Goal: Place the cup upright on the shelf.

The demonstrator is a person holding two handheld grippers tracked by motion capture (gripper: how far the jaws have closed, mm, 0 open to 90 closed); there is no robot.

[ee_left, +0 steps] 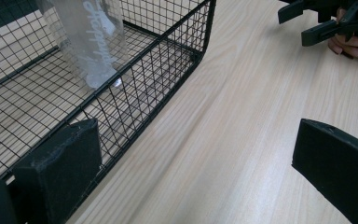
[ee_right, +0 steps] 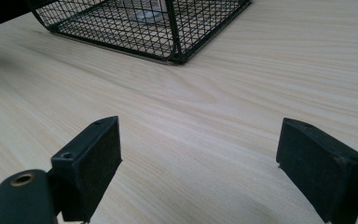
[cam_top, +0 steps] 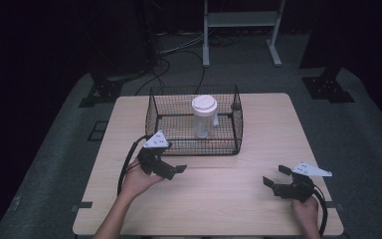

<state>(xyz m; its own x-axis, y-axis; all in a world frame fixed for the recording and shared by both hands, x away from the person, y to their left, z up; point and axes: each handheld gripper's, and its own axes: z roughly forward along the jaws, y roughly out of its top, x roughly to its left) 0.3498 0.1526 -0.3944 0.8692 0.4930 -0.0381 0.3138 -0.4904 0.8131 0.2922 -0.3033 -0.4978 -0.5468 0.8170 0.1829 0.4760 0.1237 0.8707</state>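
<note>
On the worktop [cam_top: 229, 194], a black wire basket [cam_top: 194, 145] held one clear bottle [cam_top: 203, 119], upright with a white lid, near its middle. Left tool [cam_top: 178, 171], jaws spread wide and empty, lay just beside the basket's near wall; right tool [cam_top: 274, 178], equally open and empty, rested well apart.

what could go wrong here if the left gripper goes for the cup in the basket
The left gripper sits open right beside the wire basket, so a jaw may snag the mesh wall and drag the basket. The lidded cup stands tall and upright inside; a sideways nudge could tip it over.
</note>
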